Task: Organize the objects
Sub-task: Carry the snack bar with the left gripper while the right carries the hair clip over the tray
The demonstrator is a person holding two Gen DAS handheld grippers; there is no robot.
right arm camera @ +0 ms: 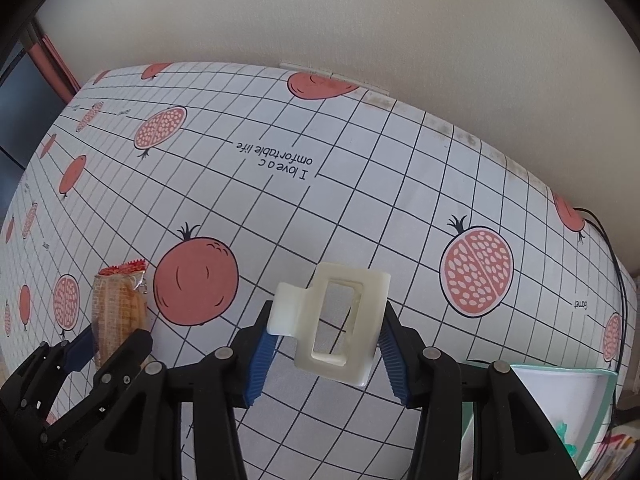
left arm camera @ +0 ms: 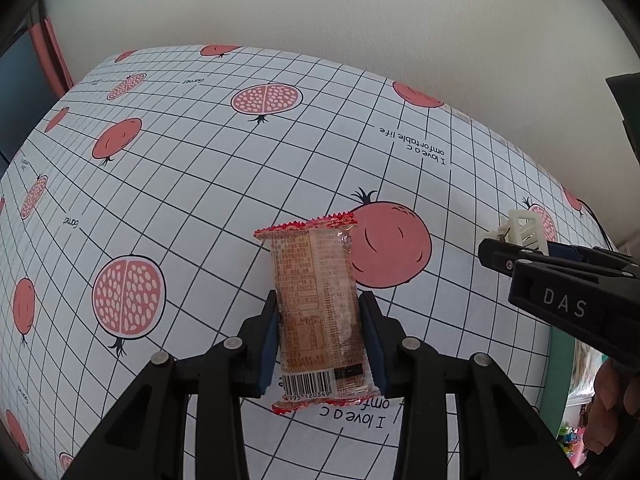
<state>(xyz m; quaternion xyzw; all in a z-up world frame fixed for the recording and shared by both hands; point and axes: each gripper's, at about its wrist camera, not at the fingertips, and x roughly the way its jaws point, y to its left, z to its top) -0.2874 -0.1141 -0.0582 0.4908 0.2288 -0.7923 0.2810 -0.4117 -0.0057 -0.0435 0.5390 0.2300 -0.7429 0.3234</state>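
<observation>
Snack packet (left arm camera: 318,312), clear wrapper with red crimped ends and a barcode, sits pinched between the blue pads of the left tool (left arm camera: 322,340), above the surface (left arm camera: 224,184). To its right, the right tool (right arm camera: 326,338) grips a cream plastic clip (right arm camera: 340,320). Beneath both lies a white grid-patterned cloth printed with pink pomegranates. Beyond the surface's far edge stands a plain off-white wall (left arm camera: 320,12).
</observation>
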